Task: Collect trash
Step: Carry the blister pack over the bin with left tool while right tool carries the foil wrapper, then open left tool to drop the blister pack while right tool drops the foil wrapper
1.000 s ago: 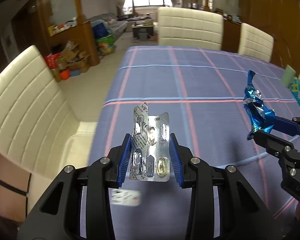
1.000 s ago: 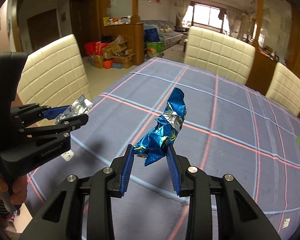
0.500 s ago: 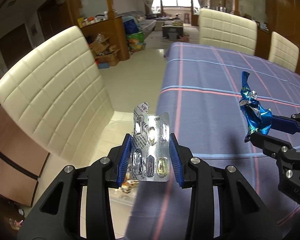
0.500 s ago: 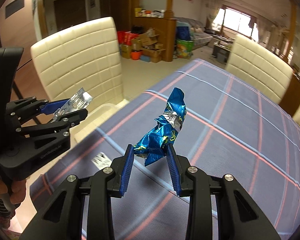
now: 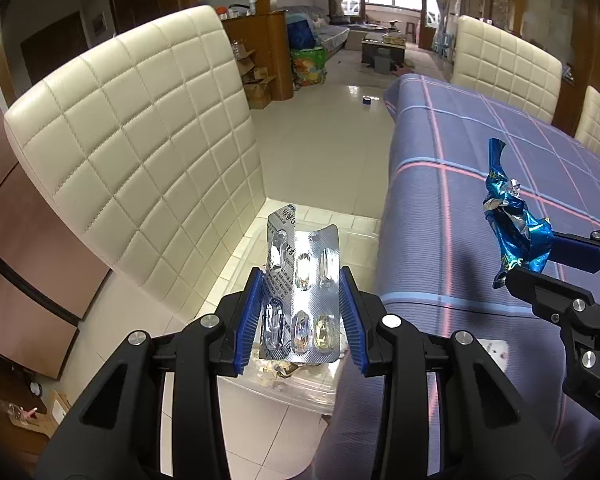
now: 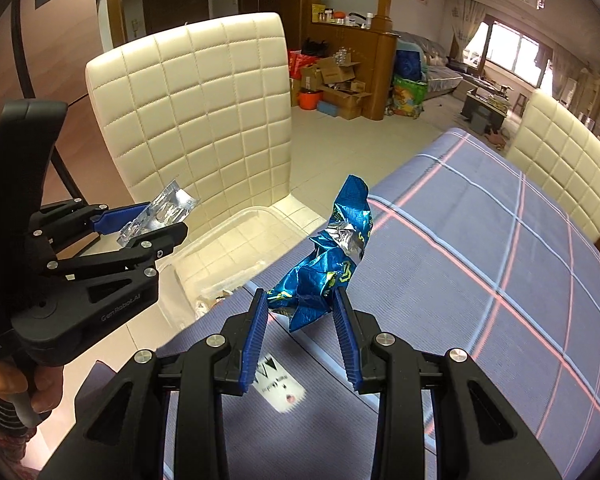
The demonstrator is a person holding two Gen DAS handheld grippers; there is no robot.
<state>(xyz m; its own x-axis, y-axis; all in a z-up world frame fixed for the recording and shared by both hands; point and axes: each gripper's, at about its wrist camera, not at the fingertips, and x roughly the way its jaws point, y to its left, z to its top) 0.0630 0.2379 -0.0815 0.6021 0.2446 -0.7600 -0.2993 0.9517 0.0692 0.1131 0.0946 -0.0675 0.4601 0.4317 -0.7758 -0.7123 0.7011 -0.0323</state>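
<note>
Silver foil blister pack (image 5: 300,292), several cells emptied, clamped upright between the blue pads of the left gripper (image 5: 300,304), held over a clear plastic bin (image 5: 320,392) on the tiled floor beside the counter (image 5: 480,208); bin already holds scraps. Blue crumpled foil wrapper (image 6: 324,260), silver lining showing, grasped by the right gripper (image 6: 300,320) above the counter's plaid cloth edge; cream quilted chair (image 6: 204,120) behind the bin.
</note>
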